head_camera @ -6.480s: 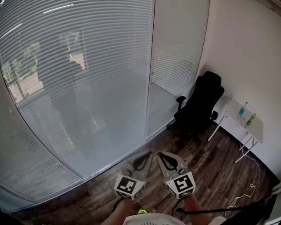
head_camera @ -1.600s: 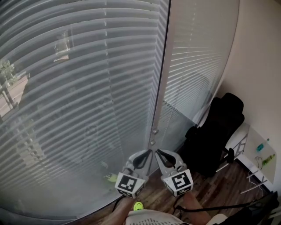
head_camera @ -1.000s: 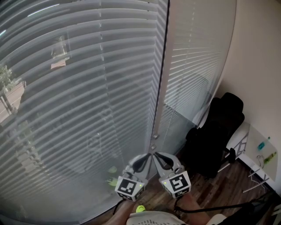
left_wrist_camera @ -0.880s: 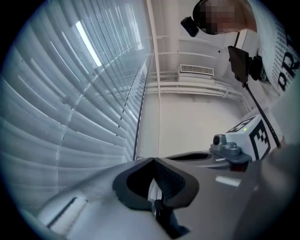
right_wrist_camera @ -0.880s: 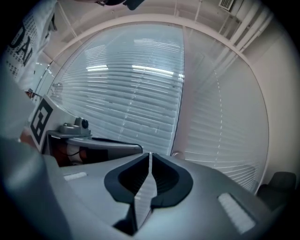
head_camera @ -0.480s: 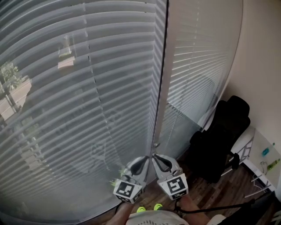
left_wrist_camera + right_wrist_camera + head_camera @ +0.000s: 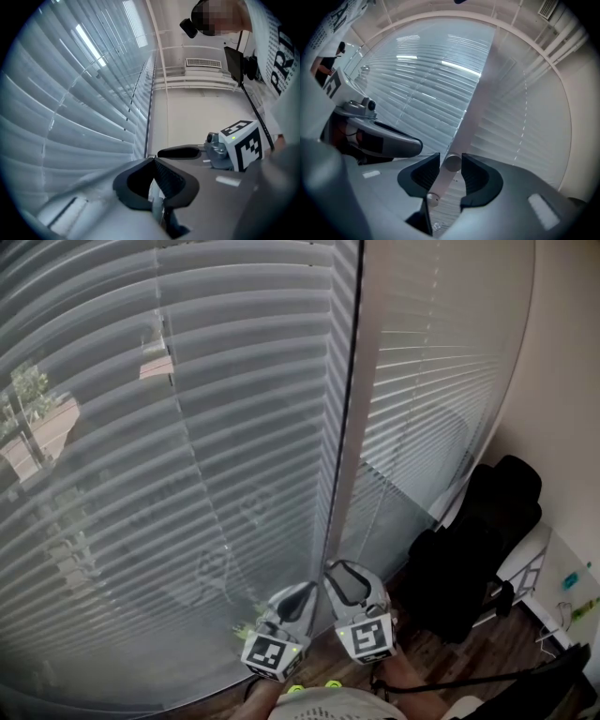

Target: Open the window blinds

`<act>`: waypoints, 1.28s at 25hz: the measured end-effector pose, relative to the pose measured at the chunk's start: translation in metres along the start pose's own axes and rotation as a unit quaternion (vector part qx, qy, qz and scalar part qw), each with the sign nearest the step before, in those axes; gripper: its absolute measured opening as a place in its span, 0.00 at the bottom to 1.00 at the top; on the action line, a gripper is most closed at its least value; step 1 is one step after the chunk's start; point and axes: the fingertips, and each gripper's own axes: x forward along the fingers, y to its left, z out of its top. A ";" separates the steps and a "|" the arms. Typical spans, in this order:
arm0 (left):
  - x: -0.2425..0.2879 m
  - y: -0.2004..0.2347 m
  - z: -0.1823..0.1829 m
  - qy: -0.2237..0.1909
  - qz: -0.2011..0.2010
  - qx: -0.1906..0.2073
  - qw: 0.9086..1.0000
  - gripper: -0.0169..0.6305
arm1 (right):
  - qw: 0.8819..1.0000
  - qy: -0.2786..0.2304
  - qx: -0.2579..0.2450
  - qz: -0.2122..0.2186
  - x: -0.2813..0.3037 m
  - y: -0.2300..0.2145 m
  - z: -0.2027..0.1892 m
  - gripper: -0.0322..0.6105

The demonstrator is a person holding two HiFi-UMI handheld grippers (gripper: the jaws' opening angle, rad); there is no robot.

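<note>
Closed grey slatted blinds [image 7: 187, 427] hang behind the glass on both sides of a white frame post [image 7: 349, 427]. The post carries a round knob [image 7: 452, 163], with a second, smaller knob [image 7: 433, 199] below it. My right gripper [image 7: 451, 159] has just been opening its jaws. It stands open with the upper knob between its fingertips, and the pads do not squeeze it. In the head view the right gripper [image 7: 330, 568] reaches up to the post. My left gripper [image 7: 153, 160] is shut on nothing. It hovers beside the right one, in front of the left pane, where the head view shows the left gripper [image 7: 307, 589].
A black office chair [image 7: 478, 559] stands in the right corner by the cream wall [image 7: 562, 381]. A small white table [image 7: 562, 582] with bottles is beyond it. Dark wood floor [image 7: 469, 662] runs below. The glass panes are very near both grippers.
Both grippers have moved forward to the frame post as the window came closer. The right jaws, narrow before, now stand wide around the knob.
</note>
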 end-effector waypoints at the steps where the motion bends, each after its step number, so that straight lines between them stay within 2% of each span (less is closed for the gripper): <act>1: 0.001 0.000 -0.001 0.002 0.003 -0.001 1.000 0.02 | 1.000 -0.001 0.000 0.003 0.002 -0.001 -0.001 0.29; 9: 0.007 -0.001 -0.004 0.000 0.012 -0.001 1.000 0.02 | 1.000 -0.007 0.002 0.021 0.016 -0.005 -0.007 0.28; 12: 0.008 -0.001 -0.008 -0.001 0.011 0.000 1.000 0.02 | 1.000 -0.007 0.002 0.030 0.017 -0.003 -0.008 0.25; 22: 0.009 -0.001 -0.003 0.000 0.004 0.000 1.000 0.02 | 0.999 -0.003 0.036 0.026 0.017 -0.005 -0.010 0.26; 26: 0.009 -0.004 -0.008 0.000 -0.011 -0.005 1.000 0.02 | 0.999 0.004 0.051 0.017 0.018 -0.006 -0.011 0.26; 32: 0.007 -0.004 -0.007 0.001 -0.017 -0.005 1.000 0.02 | 0.992 0.005 0.126 0.014 0.018 -0.007 -0.013 0.25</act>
